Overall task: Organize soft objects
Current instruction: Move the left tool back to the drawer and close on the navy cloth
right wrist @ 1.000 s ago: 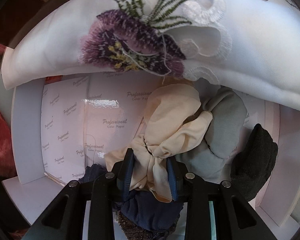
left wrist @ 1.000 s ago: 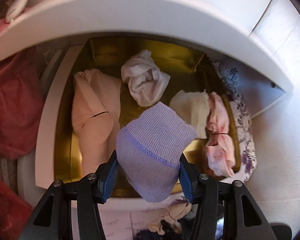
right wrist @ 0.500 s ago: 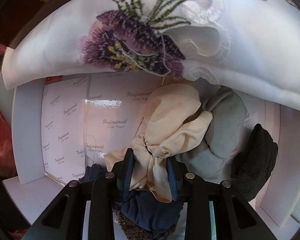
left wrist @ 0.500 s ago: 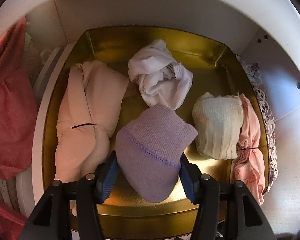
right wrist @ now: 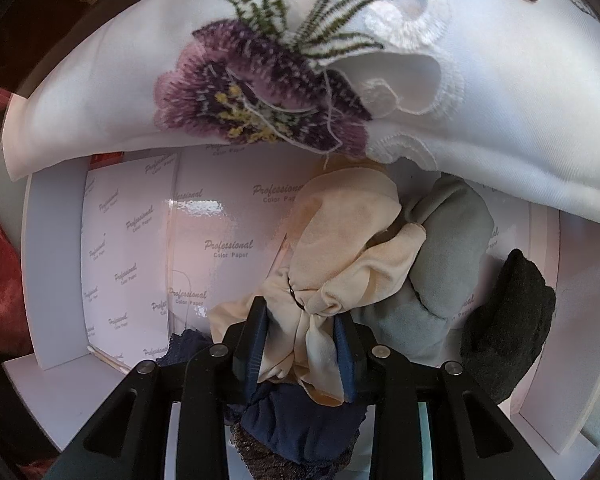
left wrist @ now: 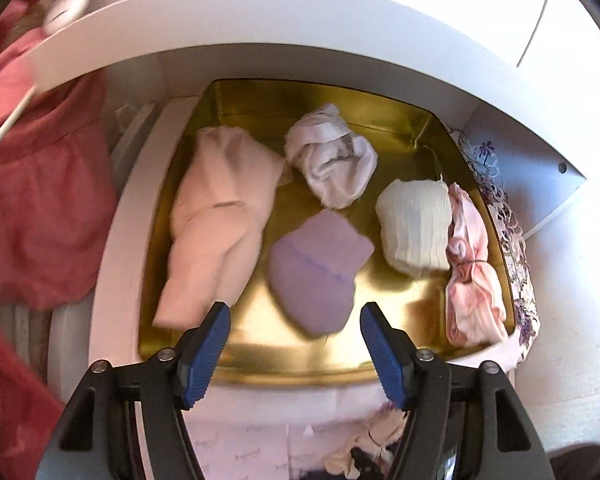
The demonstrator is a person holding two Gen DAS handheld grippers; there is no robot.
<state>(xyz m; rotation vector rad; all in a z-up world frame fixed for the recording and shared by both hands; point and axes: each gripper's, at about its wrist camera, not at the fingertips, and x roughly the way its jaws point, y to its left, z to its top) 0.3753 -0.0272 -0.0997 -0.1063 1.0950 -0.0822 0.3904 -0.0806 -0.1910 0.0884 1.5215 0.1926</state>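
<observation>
Left view: left gripper (left wrist: 295, 342) was opening, nothing gripped; lilac sock (left wrist: 318, 274) lay in the gold tin (left wrist: 260, 344) beyond its tips.
Right view: right gripper (right wrist: 302, 354) clamped a cream cloth bundle (right wrist: 346, 248) beside a grey sock (right wrist: 448, 256).

bare gold tray (left wrist: 400, 292) floor near front rim, white shelf (left wrist: 260, 28) overhanging behind

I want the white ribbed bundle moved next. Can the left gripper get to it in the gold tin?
Probably yes. The left gripper hangs over the gold tin, its jaws opening with nothing gripped, the purple sock lying loose below. The white ribbed bundle lies uncovered on top, only touching the pink bundle beside it.
</observation>
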